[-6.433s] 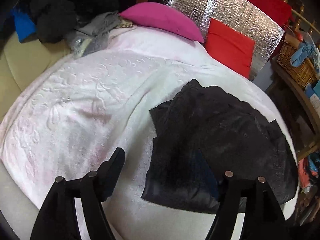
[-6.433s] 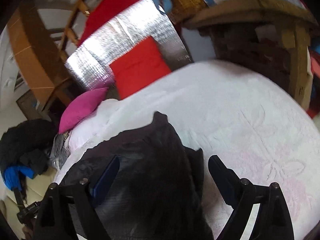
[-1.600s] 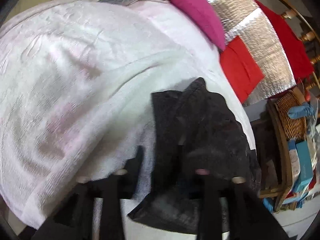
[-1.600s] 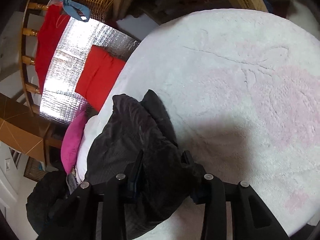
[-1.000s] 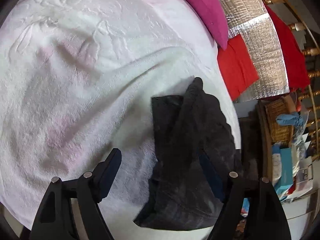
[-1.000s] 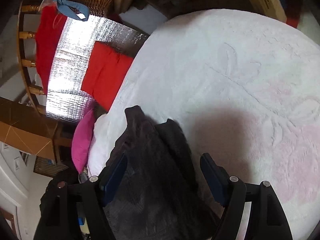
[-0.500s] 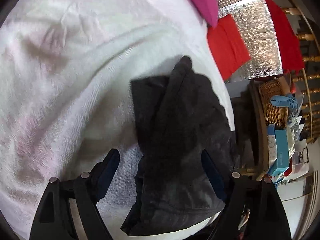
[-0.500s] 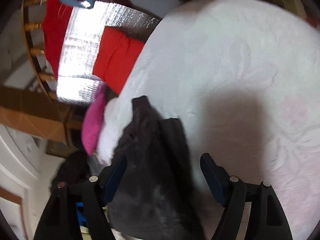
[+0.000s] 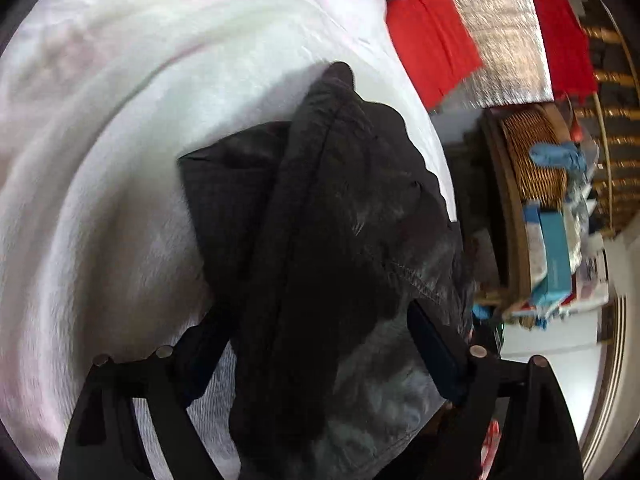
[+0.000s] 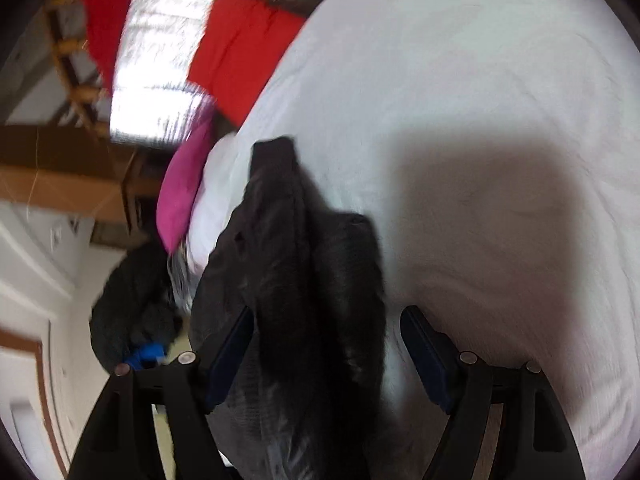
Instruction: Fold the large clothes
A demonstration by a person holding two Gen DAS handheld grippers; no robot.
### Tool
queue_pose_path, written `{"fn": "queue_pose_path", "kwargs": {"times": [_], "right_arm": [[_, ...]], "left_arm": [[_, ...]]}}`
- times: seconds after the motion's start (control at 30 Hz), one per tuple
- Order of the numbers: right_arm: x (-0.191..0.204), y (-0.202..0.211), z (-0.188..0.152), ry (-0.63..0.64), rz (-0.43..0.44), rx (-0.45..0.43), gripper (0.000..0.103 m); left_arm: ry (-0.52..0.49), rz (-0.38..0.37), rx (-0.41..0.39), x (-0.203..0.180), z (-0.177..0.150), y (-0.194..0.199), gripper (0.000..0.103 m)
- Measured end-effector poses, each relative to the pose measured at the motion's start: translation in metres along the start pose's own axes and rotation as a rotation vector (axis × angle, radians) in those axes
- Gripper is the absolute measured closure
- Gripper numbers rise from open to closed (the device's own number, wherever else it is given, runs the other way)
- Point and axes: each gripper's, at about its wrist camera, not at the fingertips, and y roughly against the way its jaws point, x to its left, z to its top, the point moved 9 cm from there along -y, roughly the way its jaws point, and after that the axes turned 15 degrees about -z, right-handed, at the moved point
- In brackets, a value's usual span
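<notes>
- The white blanket (image 9: 120,128) covers the bed and fills the left wrist view from 7 to 12 o'clock. In the right wrist view it (image 10: 480,100) runs from 12 to 5 o'clock, bare and roomy.
- The black garment (image 9: 320,220) lies bunched near the blanket's edge, from the centre down to 6 o'clock in the left wrist view. In the right wrist view it (image 10: 304,280) sits at centre-left.
- Past that edge, at 3 o'clock, a wooden shelf (image 9: 516,240) with a wicker basket (image 9: 532,152) crowds in close.
- A red cushion (image 9: 432,52) at 1 o'clock leans on silver foil board (image 9: 500,28).
- The left gripper (image 9: 316,344) has just been spreading its jaws; they stand wide astride the garment, gripping nothing.
- The right gripper (image 10: 326,344) is wide too, with the garment's folds between its fingers (image 10: 424,344) and a gap beside this one.
</notes>
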Motion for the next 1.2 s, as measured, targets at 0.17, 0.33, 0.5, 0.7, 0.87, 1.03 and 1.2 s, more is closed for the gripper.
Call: {"fn": "queue_pose_path", "kwargs": {"times": [0.17, 0.33, 0.5, 0.7, 0.87, 1.03, 1.2], "right_arm": [[0.025, -0.021, -0.009, 0.148, 0.036, 0.088, 0.021], [0.053, -0.036, -0.016, 0.21, 0.074, 0.141, 0.009], [0.073, -0.056, -0.027, 0.254, 0.0, 0.142, 0.008], [0.078, -0.052, -0.032, 0.257, -0.064, 0.096, 0.043], [0.091, -0.037, -0.033, 0.285, -0.124, 0.037, 0.056], [0.119, -0.004, -0.031, 0.336, -0.114, -0.056, 0.063], [0.145, 0.022, -0.029, 0.376, -0.092, -0.134, 0.067]], "left_arm": [[-0.065, -0.022, 0.093, -0.009, 0.001, -0.012, 0.006], [-0.103, -0.024, 0.159, -0.024, -0.001, -0.023, 0.006], [-0.129, 0.024, 0.174, -0.033, 0.001, -0.044, 0.006], [-0.095, 0.024, 0.125, -0.033, 0.007, -0.044, 0.019], [-0.126, 0.029, 0.083, -0.046, 0.009, -0.037, 0.063], [-0.221, -0.003, 0.04, -0.084, 0.007, -0.025, 0.073], [-0.3, -0.022, -0.03, -0.125, 0.007, -0.006, 0.076]]}}
